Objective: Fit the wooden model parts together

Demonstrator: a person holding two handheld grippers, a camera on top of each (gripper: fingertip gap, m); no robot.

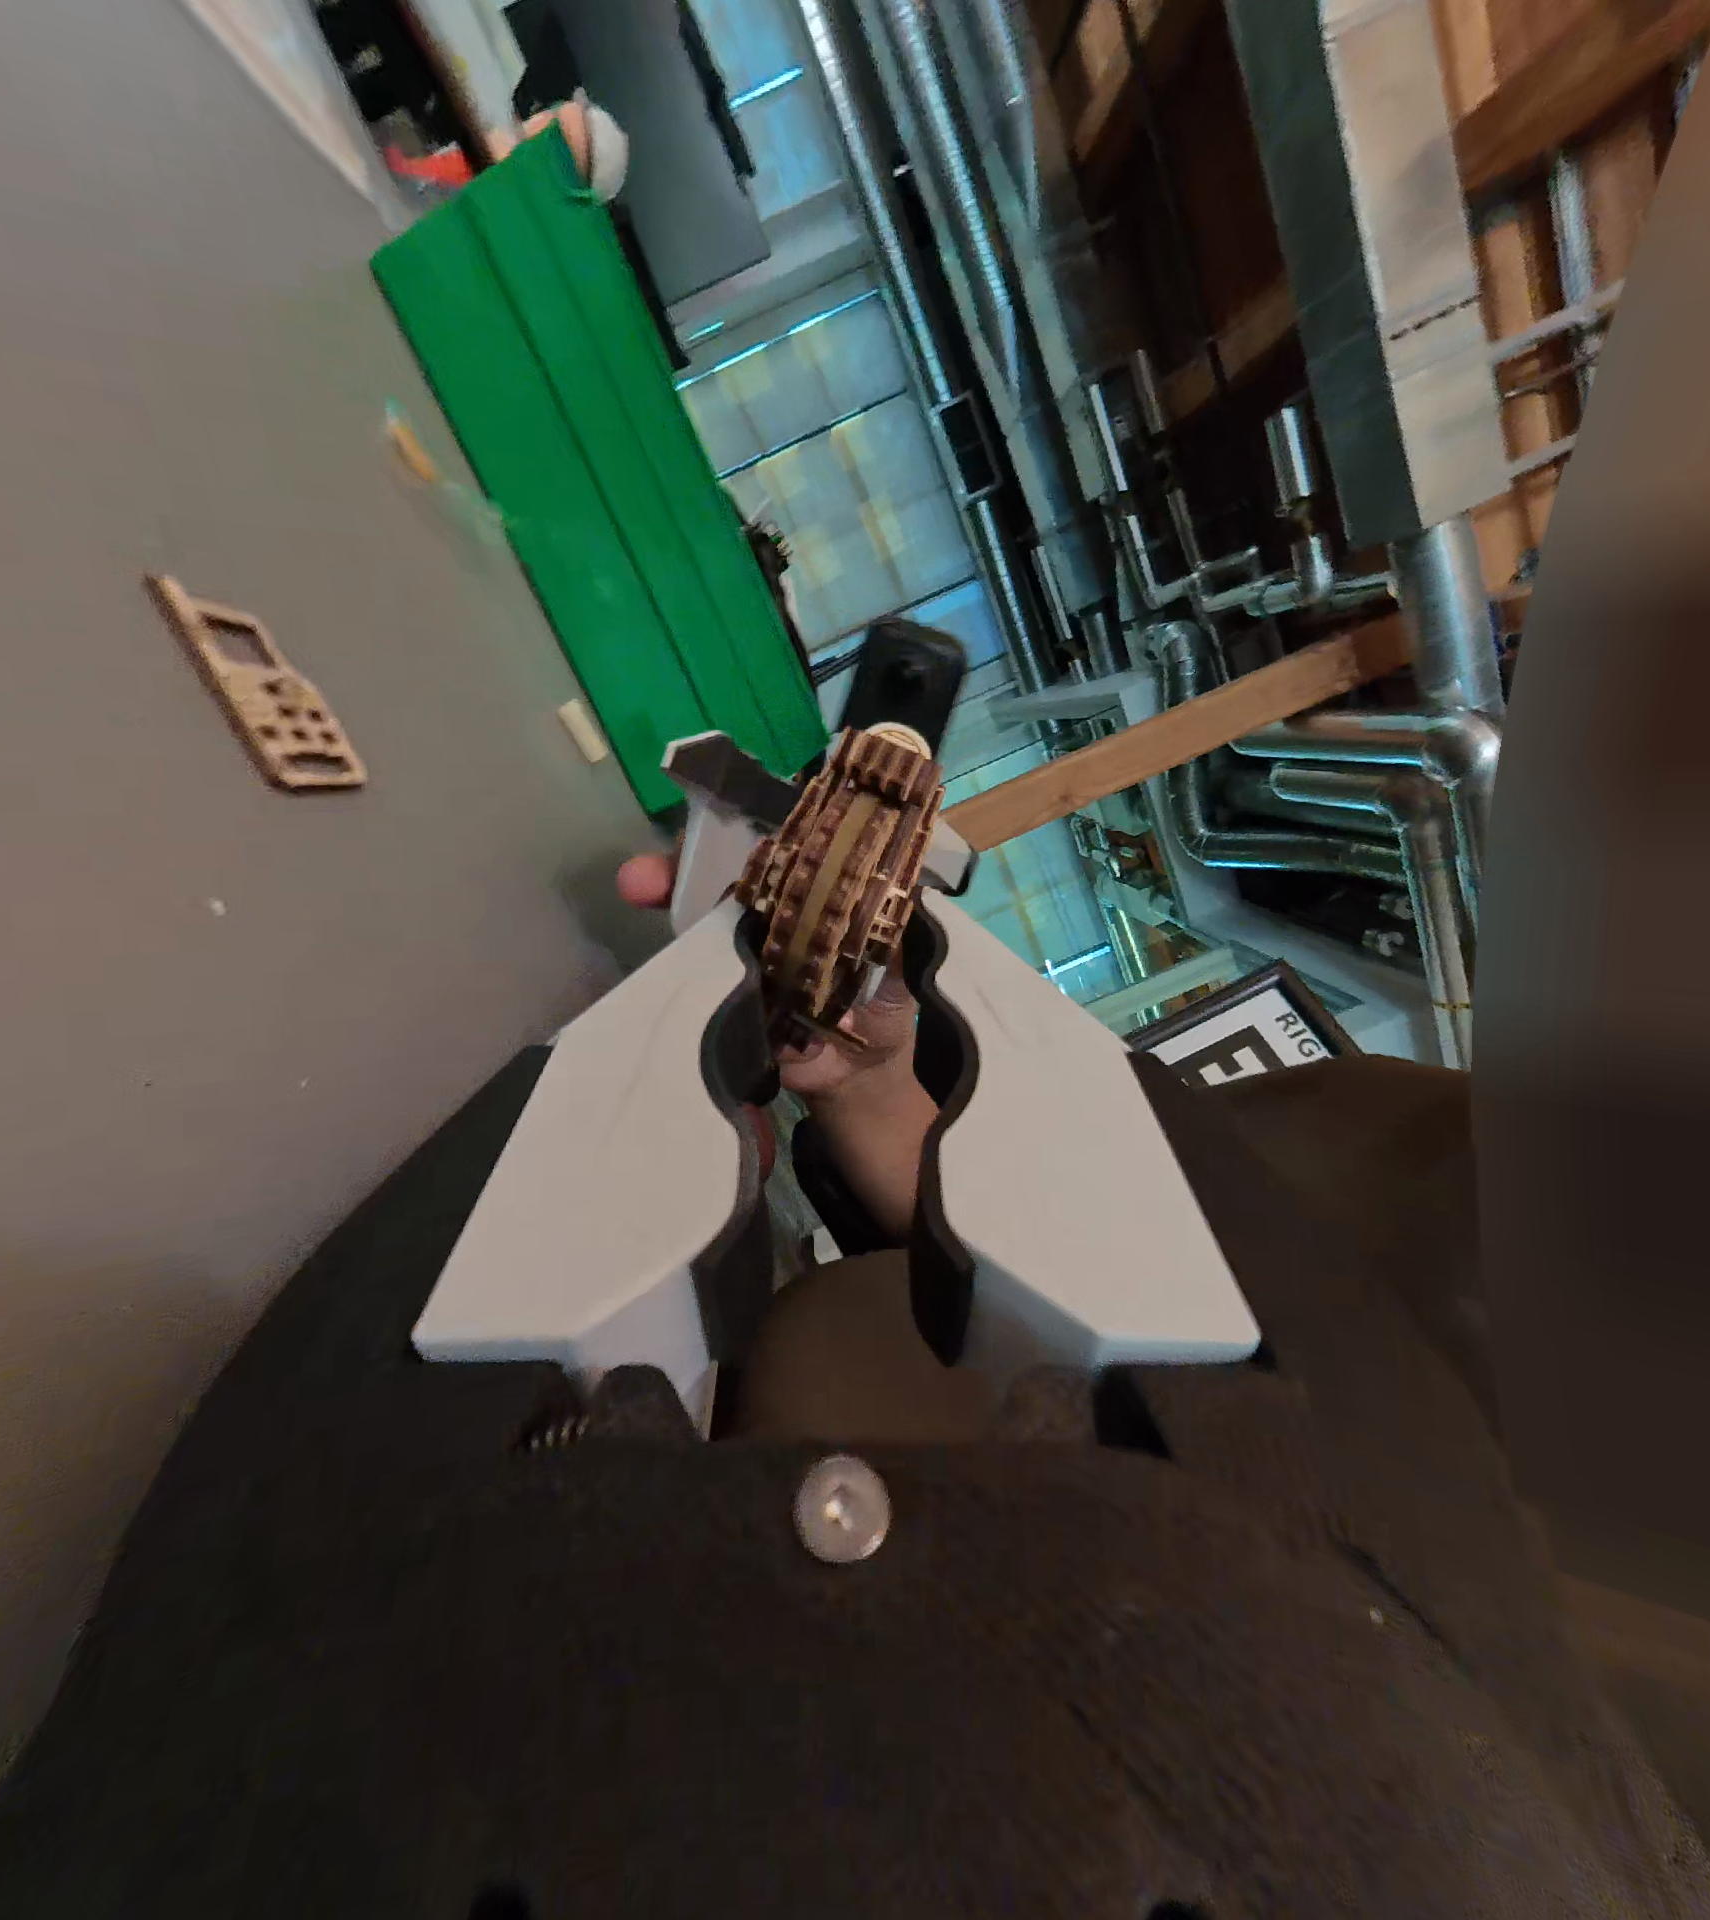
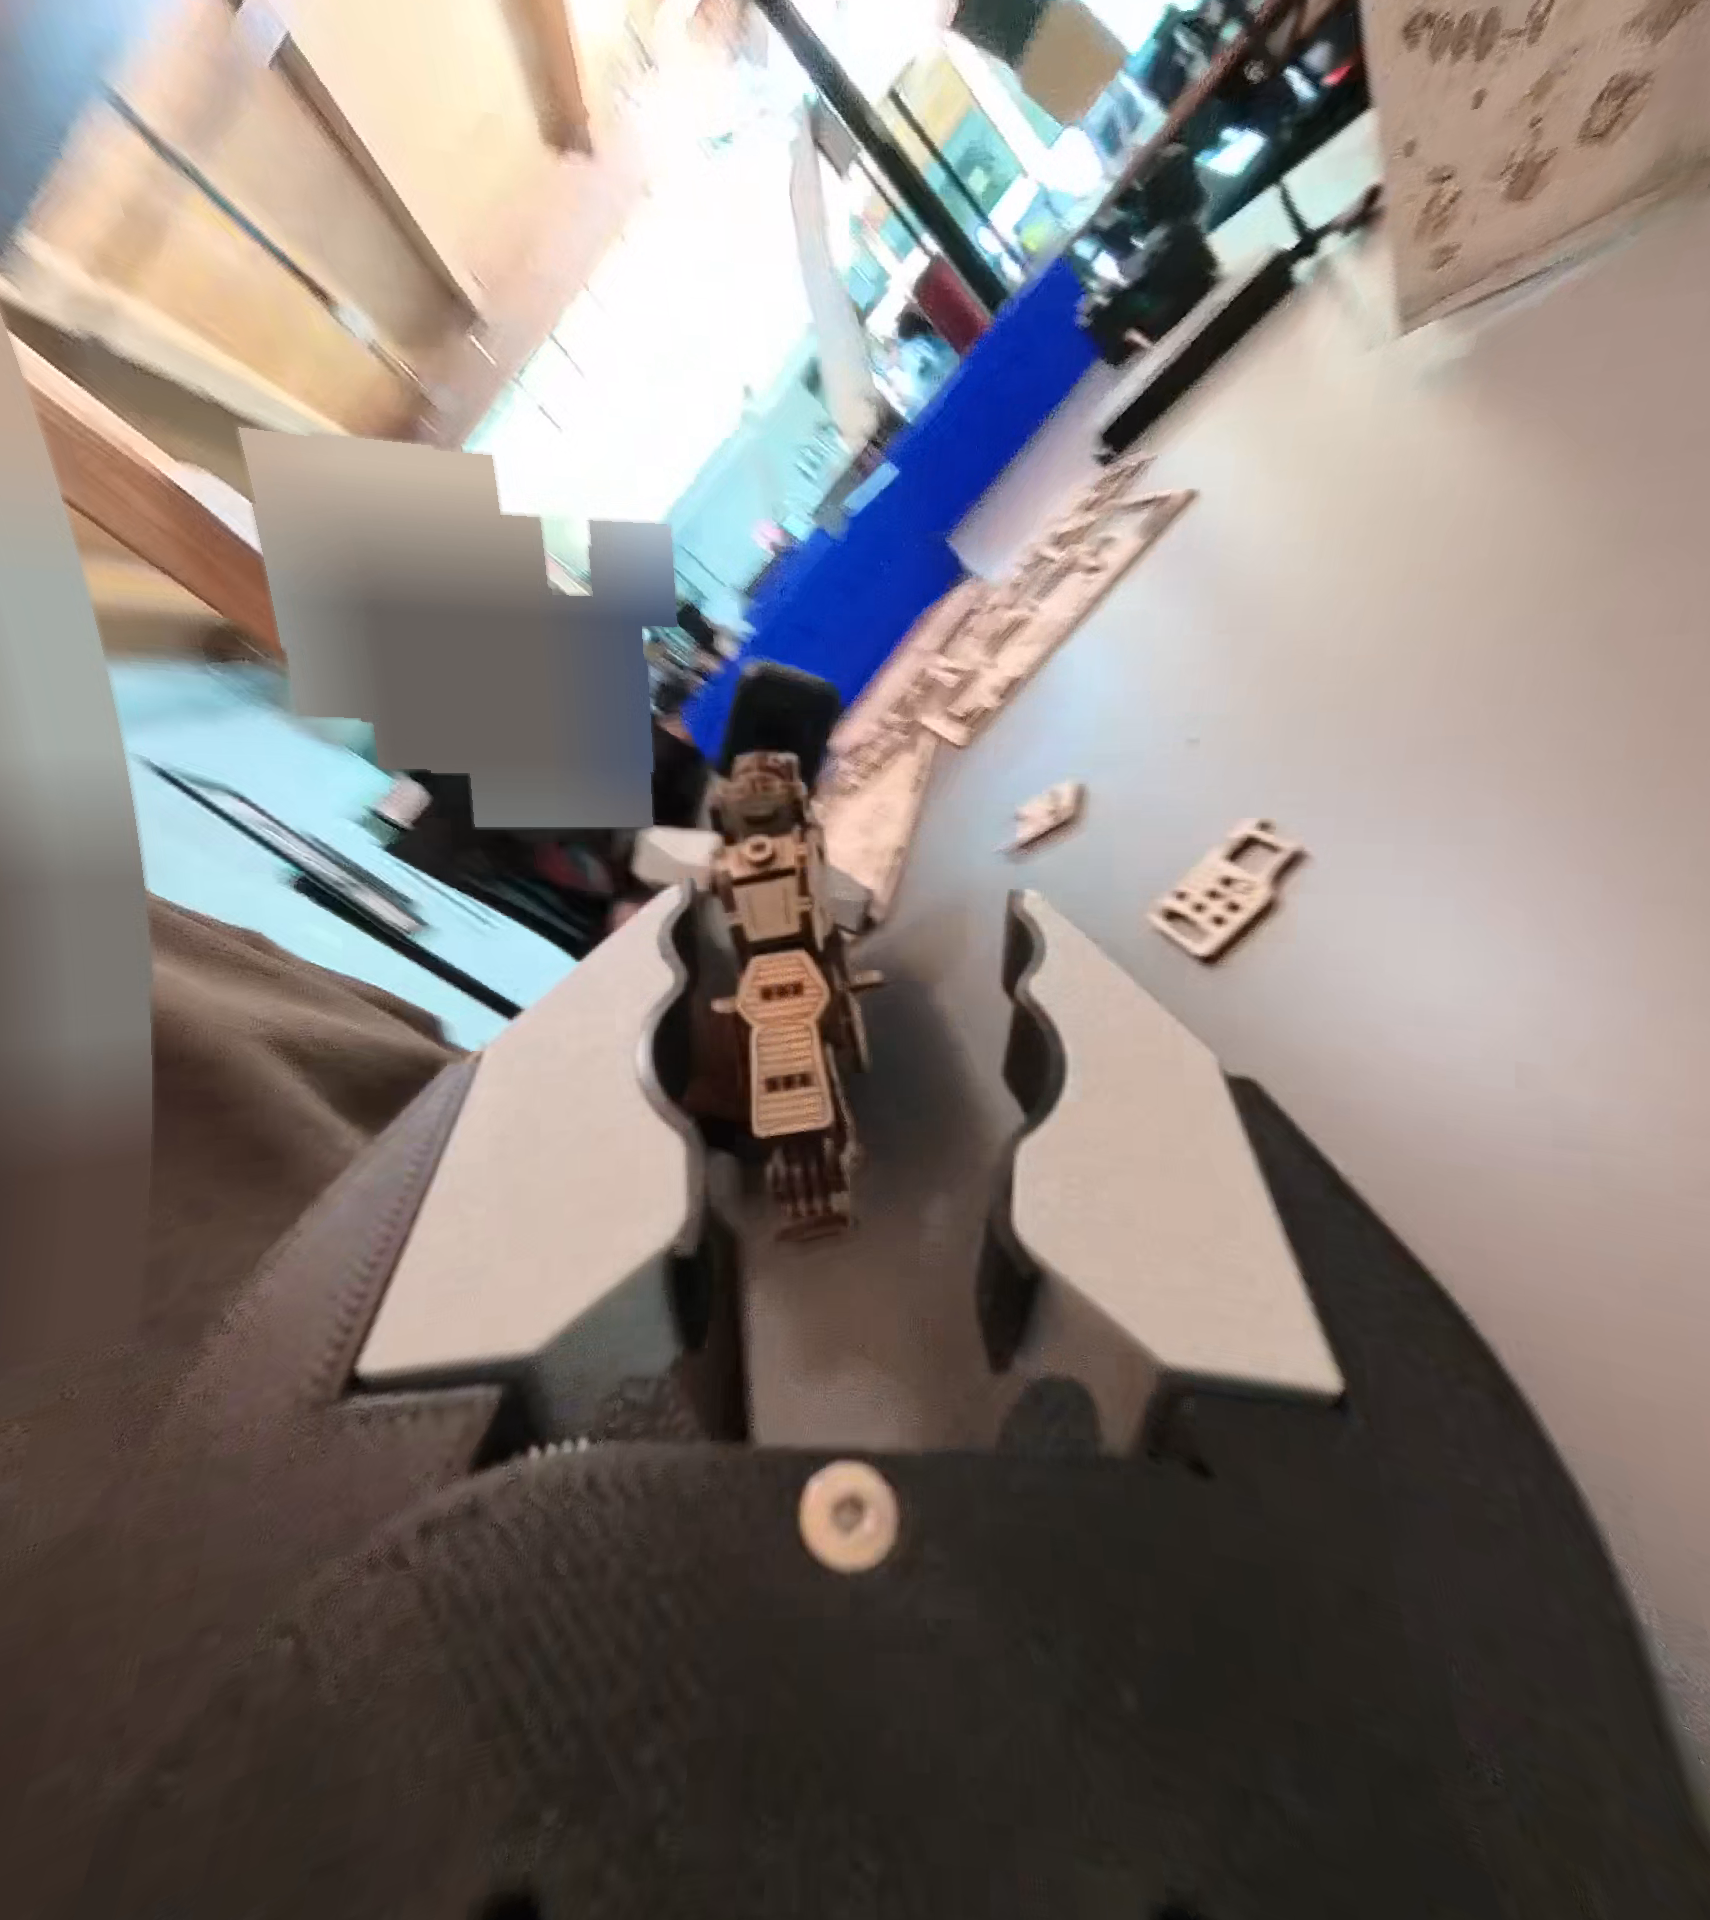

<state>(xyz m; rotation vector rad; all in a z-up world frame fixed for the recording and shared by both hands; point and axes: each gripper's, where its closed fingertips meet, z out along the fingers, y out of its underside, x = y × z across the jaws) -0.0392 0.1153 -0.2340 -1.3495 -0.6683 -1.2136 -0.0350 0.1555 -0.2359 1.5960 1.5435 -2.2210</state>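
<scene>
**Inspector:** Report the left tool.

**Operator:** My left tool (image 1: 835, 940) is closed down on the wooden model (image 1: 835, 883). Its fingers (image 1: 643, 1122) pinch the toothed, wheel-like end, and the model is lifted clear of the grey desk (image 1: 103, 935).

**Inspector:** And the right?

**Operator:** My right tool (image 2: 846, 935) stands spread wide, gripping nothing. In the right wrist view the model (image 2: 789, 1039) lies lengthwise in the gap, close against the left finger and well apart from the right one. I cannot tell whether it touches the left finger.

**Inspector:** Anything else on the desk?

**Operator:** A small flat wooden piece with cut-outs (image 2: 1225, 904) lies on the desk (image 2: 1453, 727) to the right, with a smaller scrap (image 2: 1048, 810) near it on the far side. Punched wooden sheets (image 2: 996, 634) lie farther off, beside a blue panel (image 2: 934, 499). In the left wrist view the same cut-out piece (image 1: 259, 686) lies left, near a green panel (image 1: 570, 468). A printed sheet (image 2: 1557, 135) lies at far right.
</scene>
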